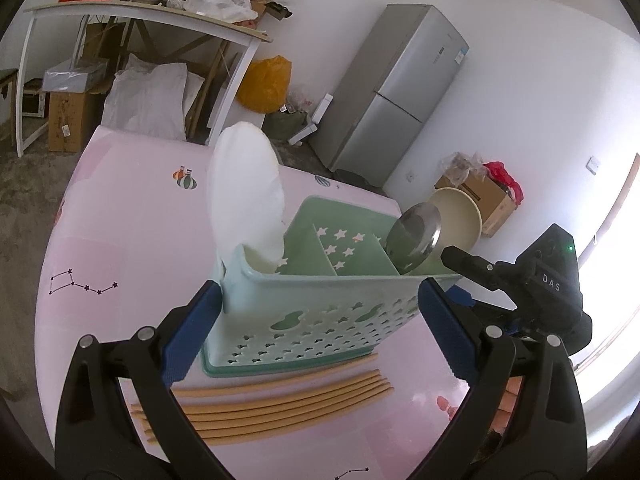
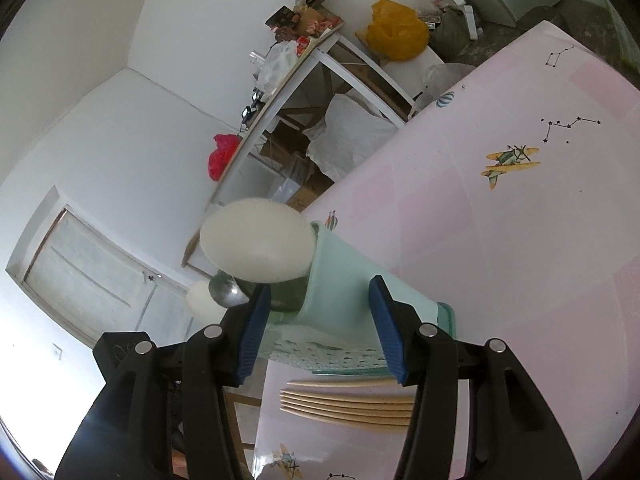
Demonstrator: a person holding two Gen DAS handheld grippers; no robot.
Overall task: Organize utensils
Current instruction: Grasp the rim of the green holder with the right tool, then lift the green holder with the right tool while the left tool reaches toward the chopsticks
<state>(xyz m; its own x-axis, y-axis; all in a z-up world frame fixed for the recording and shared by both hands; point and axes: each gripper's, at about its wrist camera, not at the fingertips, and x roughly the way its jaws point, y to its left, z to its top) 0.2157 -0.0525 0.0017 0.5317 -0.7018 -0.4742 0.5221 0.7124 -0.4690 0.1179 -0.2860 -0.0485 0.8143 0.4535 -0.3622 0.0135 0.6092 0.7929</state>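
Pink worktop [image 1: 132, 216] with star and plane prints carries everything. On it, near the right edge, a mint green basket [image 1: 320, 320] with divided compartments and a perforated near wall. White plate [image 1: 244, 192] stands on edge in the basket's left compartment, rising well above the rim. At the right end, a steel lid or dish [image 1: 414, 240] leans tilted, with a cream bowl [image 1: 460, 212] just behind it; can't tell whether the bowl is inside the basket or beyond it. Chopsticks [image 1: 280, 404] lie flat on the worktop just in front of the basket's near wall: five bunched side by side, one more apart and closer to the basket. Left gripper [image 1: 320, 328] is released, jaws spread wide to either side of the basket's near wall; can't tell if the left pad touches the basket corner. Right gripper [image 2: 320, 332] sits at the basket's end wall, jaws partly apart with the wall between them; pads don't clearly press on it, so reads as released, nothing grasped. From the left wrist view its black body shows at the right, just beside the basket's right end. Far background: grey fridge [image 1: 400, 92], cluttered white shelf table [image 1: 140, 12], yellow bag [image 1: 266, 84].
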